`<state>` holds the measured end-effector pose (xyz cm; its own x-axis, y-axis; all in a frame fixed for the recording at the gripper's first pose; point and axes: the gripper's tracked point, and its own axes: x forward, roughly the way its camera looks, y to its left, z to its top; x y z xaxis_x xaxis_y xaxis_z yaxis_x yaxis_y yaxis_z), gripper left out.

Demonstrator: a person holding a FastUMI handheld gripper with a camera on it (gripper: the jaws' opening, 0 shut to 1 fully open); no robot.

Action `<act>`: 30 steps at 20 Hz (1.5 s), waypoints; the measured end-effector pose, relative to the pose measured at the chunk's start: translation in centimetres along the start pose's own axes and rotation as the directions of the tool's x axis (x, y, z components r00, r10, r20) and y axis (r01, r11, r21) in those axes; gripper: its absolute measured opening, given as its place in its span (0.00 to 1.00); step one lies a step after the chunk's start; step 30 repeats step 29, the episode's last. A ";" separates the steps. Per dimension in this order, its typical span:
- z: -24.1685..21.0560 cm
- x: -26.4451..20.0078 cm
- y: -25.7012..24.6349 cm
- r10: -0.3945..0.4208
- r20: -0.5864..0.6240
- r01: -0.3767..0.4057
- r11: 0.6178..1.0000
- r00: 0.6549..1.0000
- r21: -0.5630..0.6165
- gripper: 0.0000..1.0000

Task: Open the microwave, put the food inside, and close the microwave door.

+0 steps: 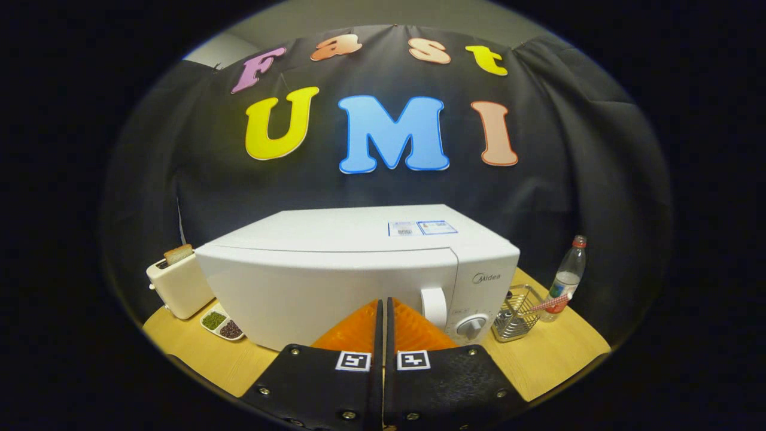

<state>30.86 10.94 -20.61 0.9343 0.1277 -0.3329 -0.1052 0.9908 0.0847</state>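
The tongs [383, 311] hang clenched and empty before the closed white box-shaped microwave [335, 281], near its white door handle [434, 306], apparently approaching to open it.

Gripper [383, 308] fingers pressed together, nothing between them, tips against or just before closed door of white microwave [359, 269], left of door handle [434, 306]. Dial [471, 326] below handle's right. Toaster [179, 284] with bread slice left; 2-part dish [221, 324] beside it. Wire rack [517, 314], bottle [565, 278] right, on wooden table [550, 353].
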 end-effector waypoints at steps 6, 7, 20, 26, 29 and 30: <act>3.9 -8.0 1.6 0.013 0.095 -0.014 1.000 0.995 0.007 0.02; 4.3 -9.3 1.8 0.016 0.104 -0.017 1.000 0.994 0.005 0.02; 3.2 -22.3 4.0 0.037 0.145 -0.032 0.999 0.989 -0.035 0.37; 1.5 -25.8 3.9 -0.011 0.151 0.016 0.999 0.989 -0.032 0.97; 1.7 -26.6 3.9 -0.011 0.164 0.015 1.000 0.986 -0.024 0.97; 1.7 -26.6 3.9 -0.011 0.164 0.015 1.000 0.986 -0.024 0.97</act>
